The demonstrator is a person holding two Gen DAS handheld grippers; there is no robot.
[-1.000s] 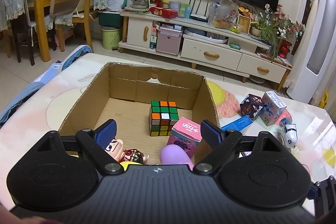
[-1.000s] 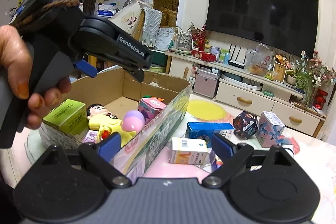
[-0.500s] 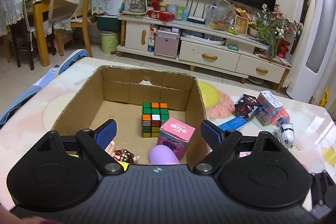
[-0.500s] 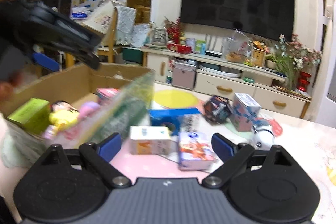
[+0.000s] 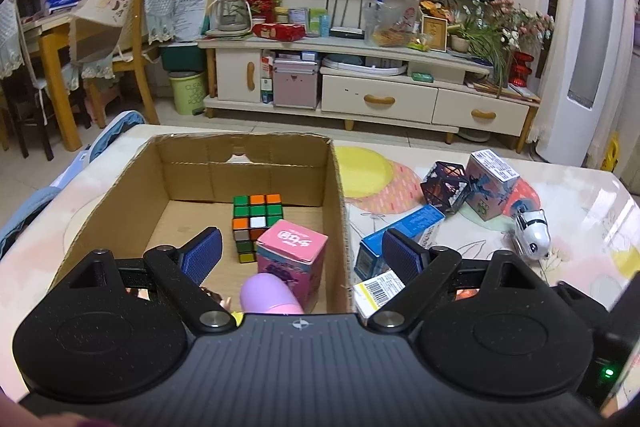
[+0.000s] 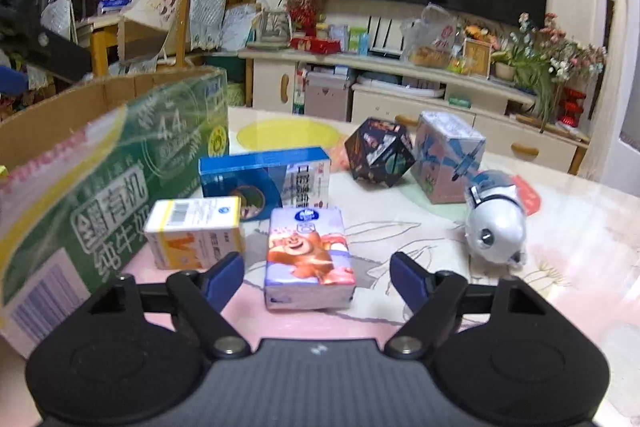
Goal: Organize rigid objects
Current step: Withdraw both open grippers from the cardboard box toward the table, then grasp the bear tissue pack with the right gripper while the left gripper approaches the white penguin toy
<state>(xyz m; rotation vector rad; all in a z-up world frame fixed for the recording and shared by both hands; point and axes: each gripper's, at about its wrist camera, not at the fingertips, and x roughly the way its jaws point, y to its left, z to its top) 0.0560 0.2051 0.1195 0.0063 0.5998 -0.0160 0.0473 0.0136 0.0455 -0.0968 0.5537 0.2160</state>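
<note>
Cardboard box (image 5: 120, 195), glossy rectangular tissue pack (image 6: 308, 259) between closing right claw (image 6: 318, 273)

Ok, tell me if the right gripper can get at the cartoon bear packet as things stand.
Probably yes. The bear packet lies flat on the table right ahead of the right gripper, whose jaws are closing with nothing yet between them. The yellow-and-white box sits close on one side but leaves the approach free.
</note>
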